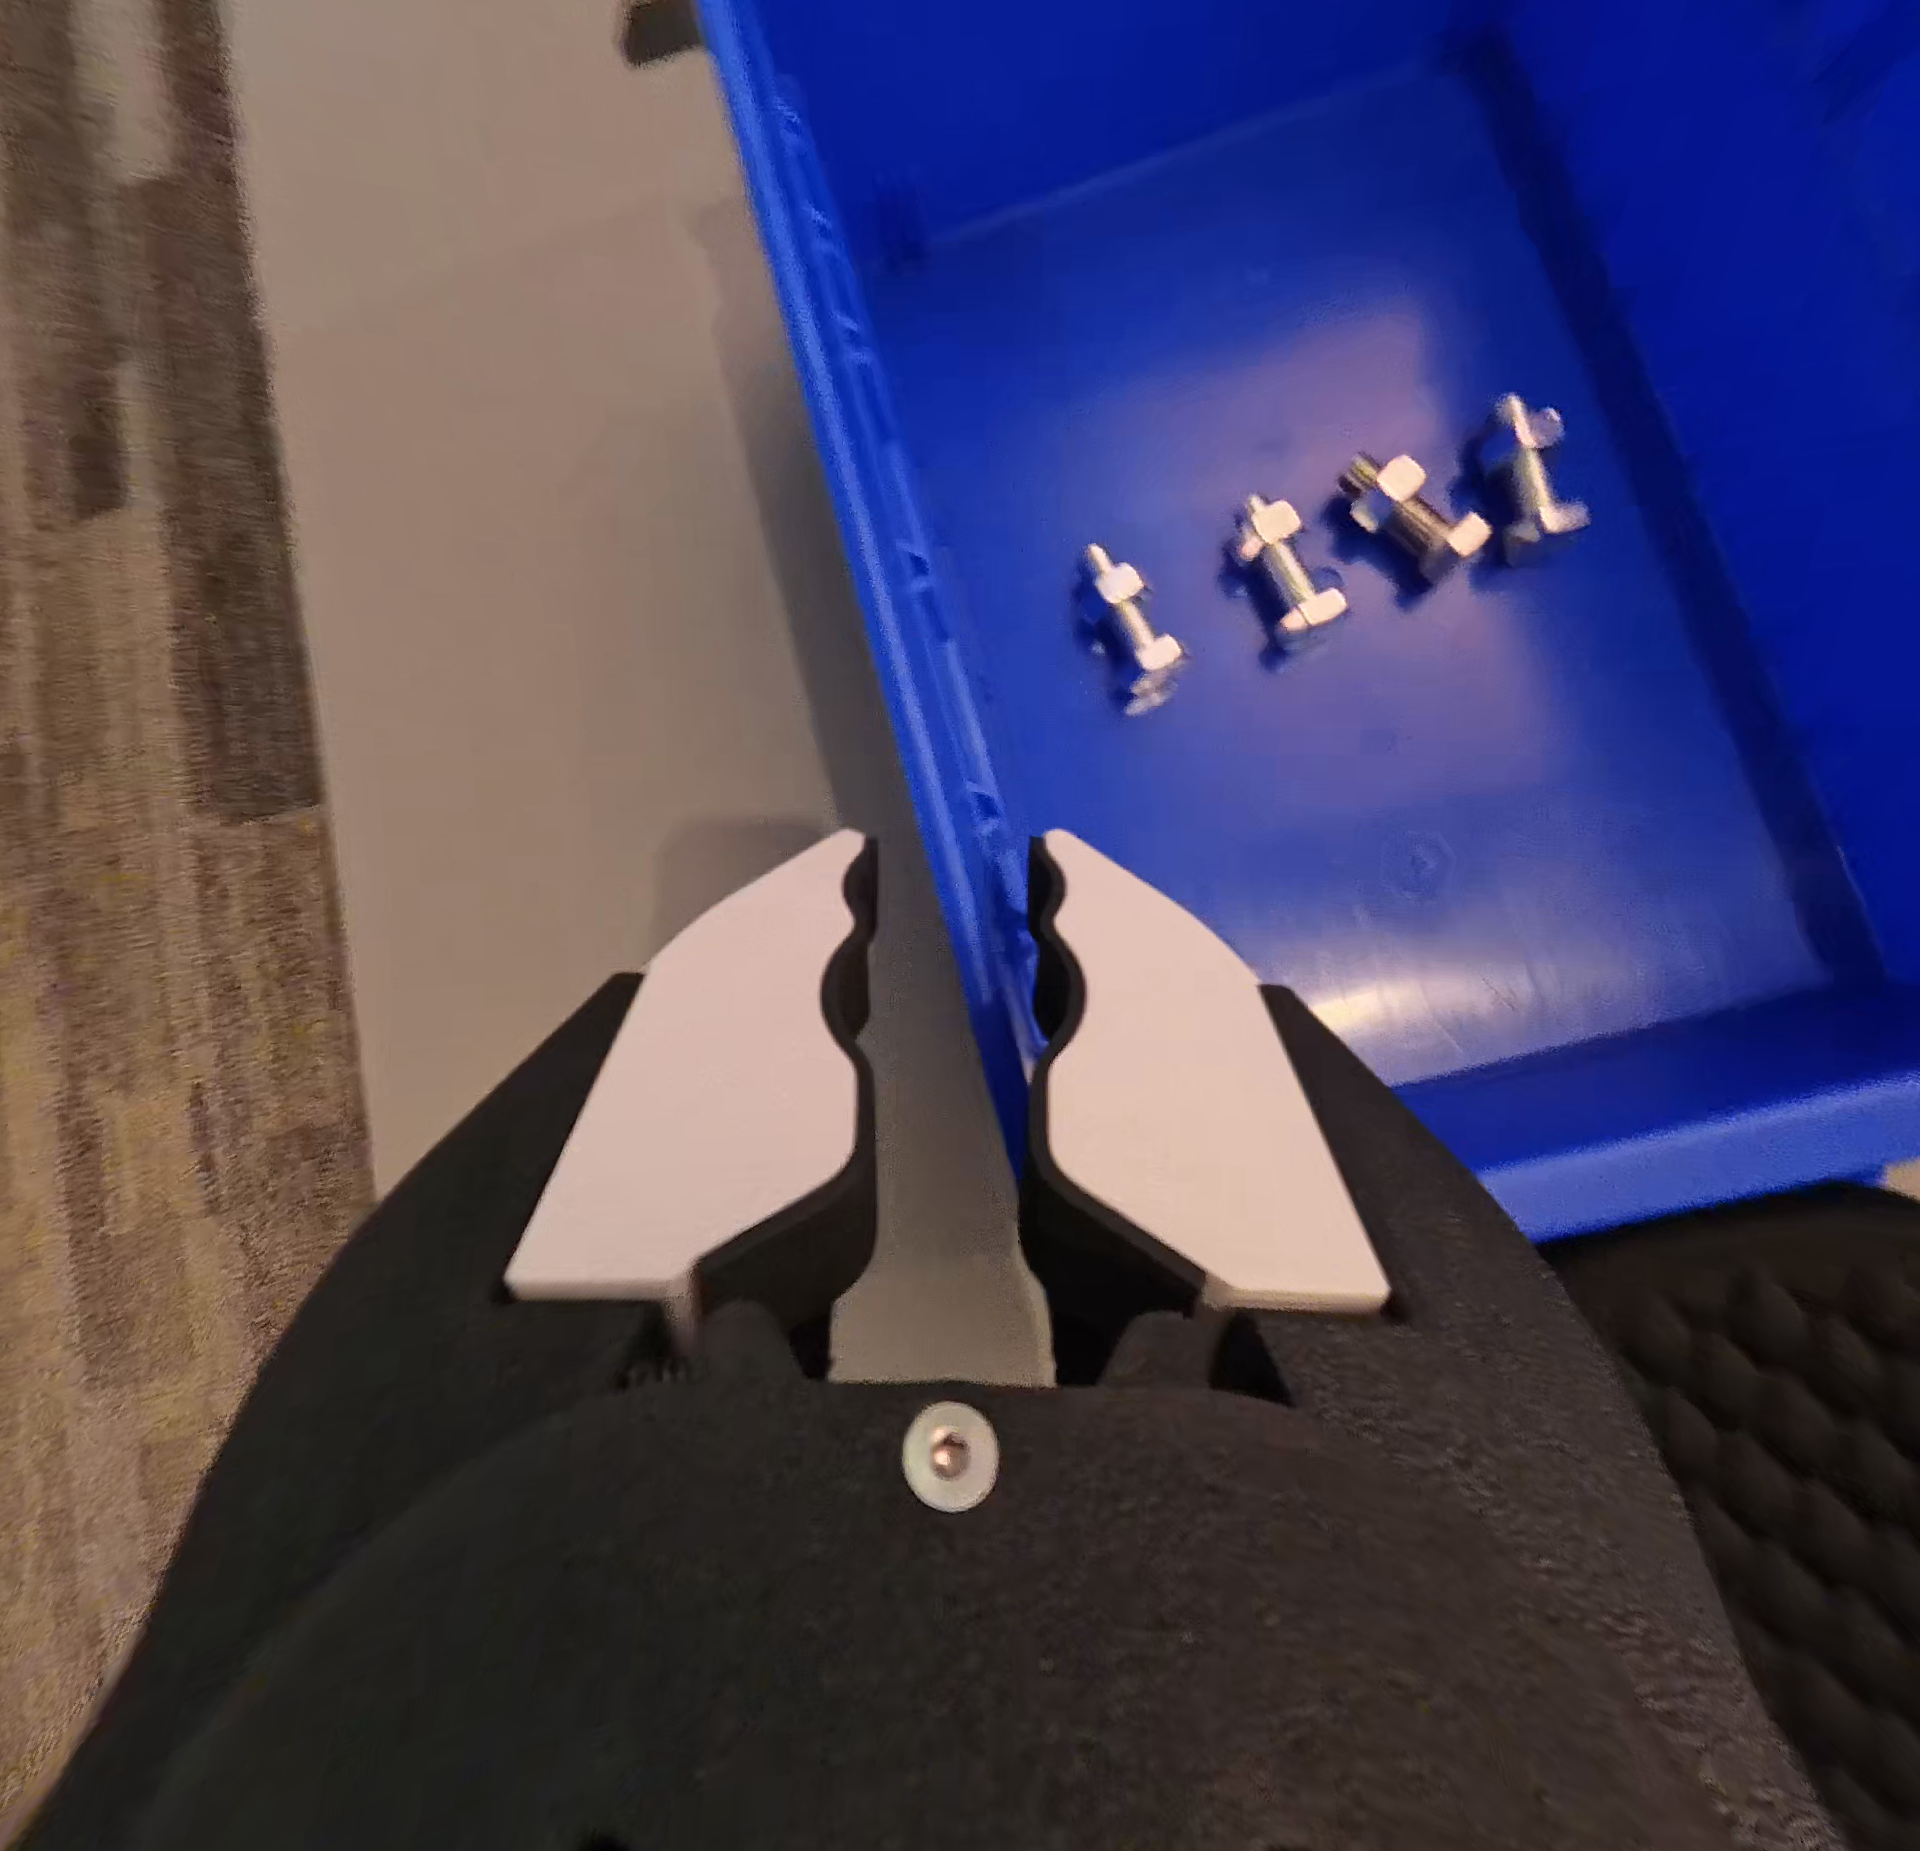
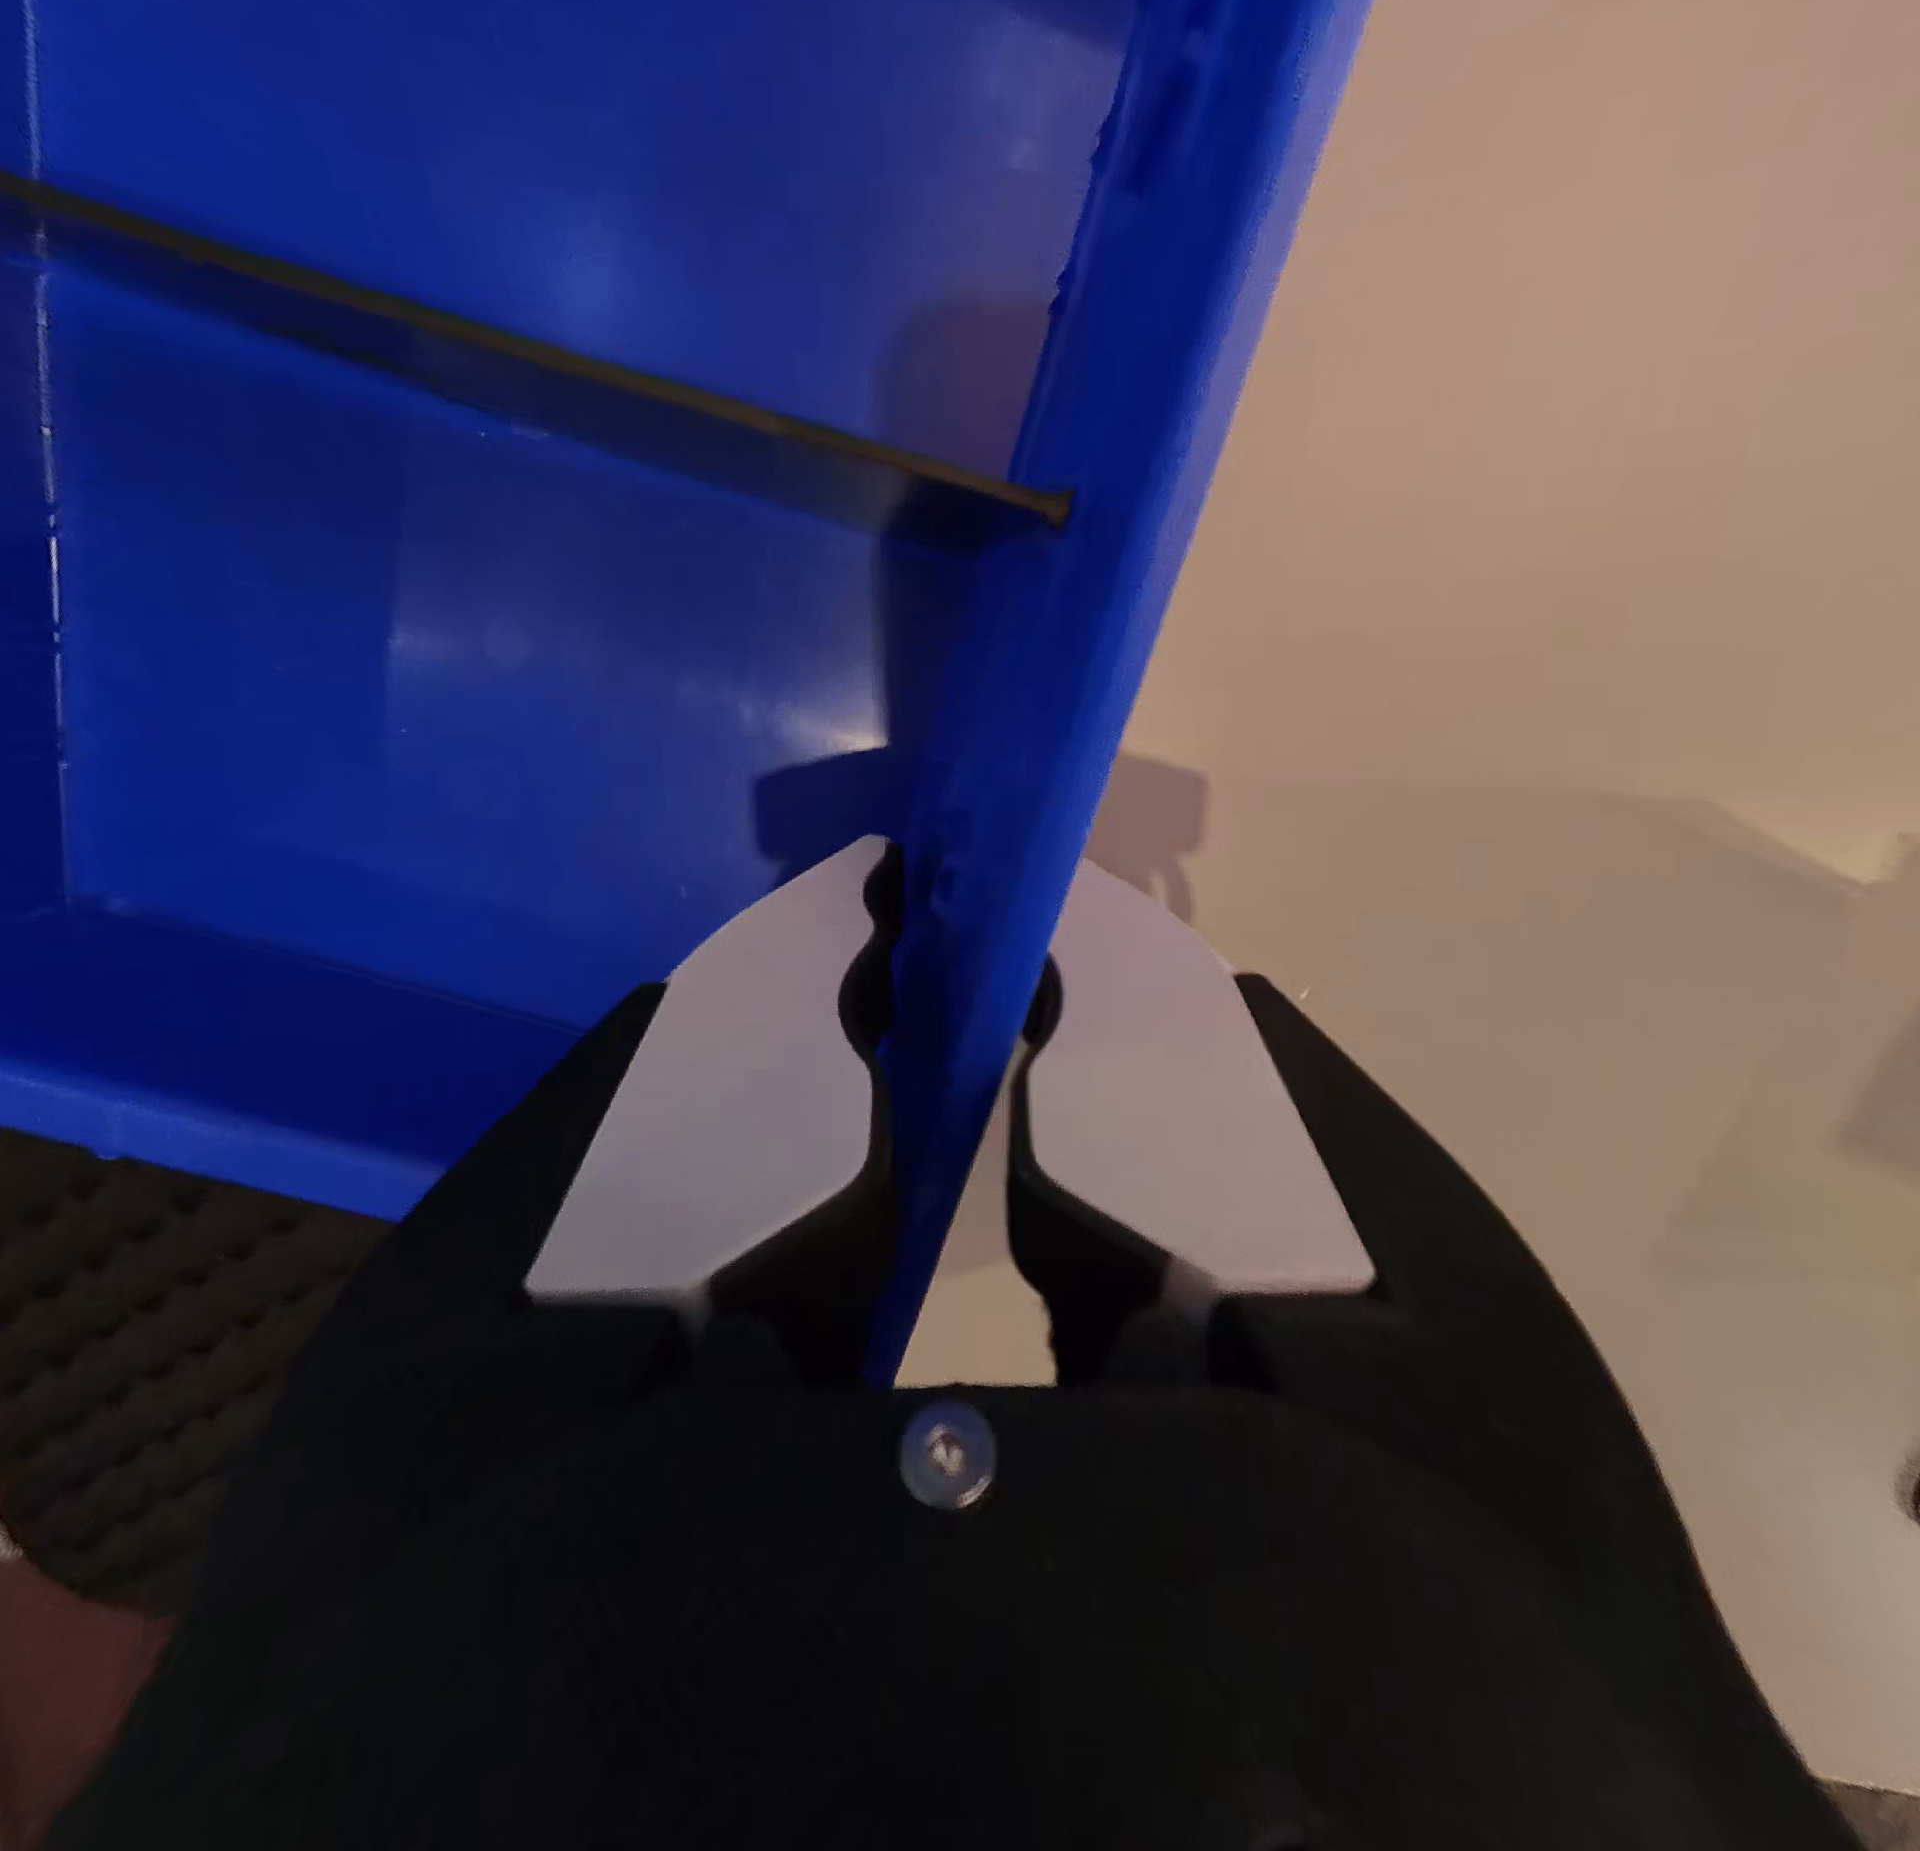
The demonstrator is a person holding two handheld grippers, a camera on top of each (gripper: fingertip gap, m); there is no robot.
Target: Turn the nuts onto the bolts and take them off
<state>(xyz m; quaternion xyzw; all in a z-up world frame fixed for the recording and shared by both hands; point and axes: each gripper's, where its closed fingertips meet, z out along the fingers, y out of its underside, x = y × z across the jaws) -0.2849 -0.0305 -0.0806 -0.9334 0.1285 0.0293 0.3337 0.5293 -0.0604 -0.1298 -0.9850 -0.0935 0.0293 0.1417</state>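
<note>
My left tongs [image 1: 951,851] hang spread with a narrow gap and nothing between them, just outside the left wall of the deep blue plastic bin [image 1: 821,367], over the pale grey surface [image 1: 499,451]. My right tongs [image 2: 971,861] are pinching the bin's right wall [image 2: 1132,451]; the rim runs straight down between the white fingers, with the black inner pads against it on both sides.

The task's things lie on the floor of the bin's left compartment: four small silver bolts [image 1: 1330,554] in a loose row, each with a nut showing on its shank. The leftmost one [image 1: 1132,627] sits a little apart from the rest, and the two on the right are close together, perhaps touching. The picture is too blurred to say how far each nut is threaded.

As I judge it, the nuts look to be on, so either the threading half is done or no piece has been started. None is in my tongs, so the unscrewing is all left. The compartment in front of my right tongs shows no hardware.
</note>
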